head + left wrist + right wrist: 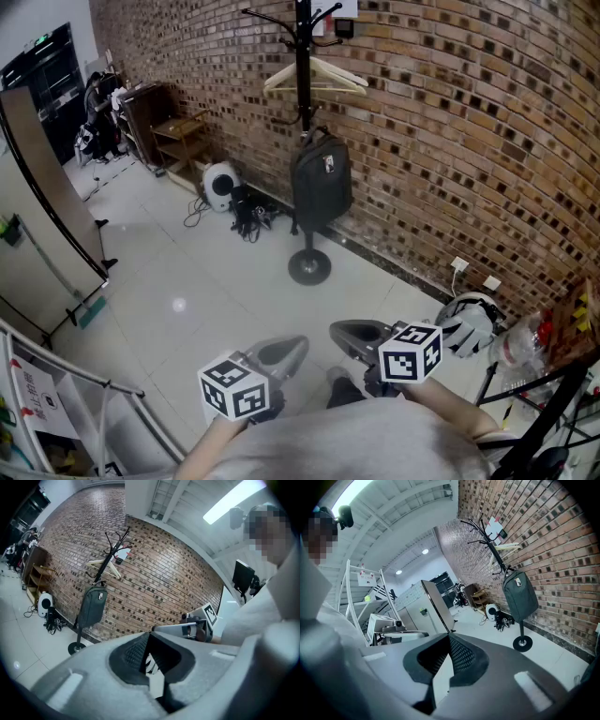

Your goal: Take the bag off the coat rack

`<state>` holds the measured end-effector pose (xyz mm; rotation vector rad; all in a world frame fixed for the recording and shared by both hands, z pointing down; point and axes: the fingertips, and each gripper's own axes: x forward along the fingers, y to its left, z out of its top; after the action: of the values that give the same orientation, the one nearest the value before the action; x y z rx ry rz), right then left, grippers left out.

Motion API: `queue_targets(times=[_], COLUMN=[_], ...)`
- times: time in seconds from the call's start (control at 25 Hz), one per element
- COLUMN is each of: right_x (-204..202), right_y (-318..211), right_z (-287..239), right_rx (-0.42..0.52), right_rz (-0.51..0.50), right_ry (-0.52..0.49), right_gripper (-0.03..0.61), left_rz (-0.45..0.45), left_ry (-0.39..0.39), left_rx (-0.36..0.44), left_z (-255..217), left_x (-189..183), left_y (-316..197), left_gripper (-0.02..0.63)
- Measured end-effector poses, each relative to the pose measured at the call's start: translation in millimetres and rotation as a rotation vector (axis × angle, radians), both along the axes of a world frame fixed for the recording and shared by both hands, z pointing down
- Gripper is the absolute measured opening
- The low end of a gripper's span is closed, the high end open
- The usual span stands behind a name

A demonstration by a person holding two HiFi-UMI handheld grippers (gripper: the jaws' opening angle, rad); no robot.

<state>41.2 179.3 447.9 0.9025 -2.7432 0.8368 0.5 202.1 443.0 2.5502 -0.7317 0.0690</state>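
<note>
A dark grey backpack point(321, 183) hangs by its top handle from the black coat rack point(303, 66), which stands against the brick wall. A wooden hanger point(316, 75) hangs above the bag. My left gripper point(281, 354) and right gripper point(361, 335) are side by side near my body, well short of the rack, both shut and empty. In the left gripper view the bag point(92, 605) is far off at the left, beyond the shut left gripper point(149, 635). In the right gripper view the bag point(520, 595) hangs at the right, far past the shut right gripper point(449, 638).
The rack's round base point(309, 267) rests on the white tiled floor. A white round appliance point(220, 185) and tangled cables point(251, 216) lie left of it, and a wooden shelf point(183, 141) stands behind them. A tall panel point(47, 187) leans at the left. A white helmet point(473, 323) lies at the right.
</note>
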Motion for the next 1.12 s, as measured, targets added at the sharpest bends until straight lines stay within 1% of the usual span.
queue_targets(times=[0.16, 0.36, 0.48, 0.68, 0.8, 0.92, 1.12], right_x=[7, 21, 29, 39, 49, 61, 63], right_y=[-16, -66, -108, -194, -250, -301, -367], right_z=[6, 18, 29, 37, 30, 13, -15], right_rx=[-0.02, -0.055, -0.078, -0.097, -0.084, -0.051, 0.002], right_rz=[0.024, 0.047, 0.048, 0.041, 0.049, 0.058, 0.056], right_ry=[-0.008, -0.033, -0.049, -0.078, -0.1, -0.15, -0.177], right_gripper=[-0.002, -0.002, -0.002, -0.002, -0.002, -0.002, -0.002], left_rz=[-0.002, 0.005, -0.025, -0.078, -0.073, -0.076, -0.13], left_ry=[-0.004, -0.017, -0.03, -0.054, -0.075, -0.081, -0.098], left_rx=[-0.018, -0.05, -0.07, -0.097, -0.103, -0.103, -0.045], left_z=[6, 18, 30, 38, 36, 29, 15], left_x=[1, 12, 15, 19, 27, 34, 26], left_y=[-21, -70, -112, -203, -256, -306, -371], left_gripper=[0.002, 0.002, 0.002, 0.002, 0.002, 0.002, 0.002])
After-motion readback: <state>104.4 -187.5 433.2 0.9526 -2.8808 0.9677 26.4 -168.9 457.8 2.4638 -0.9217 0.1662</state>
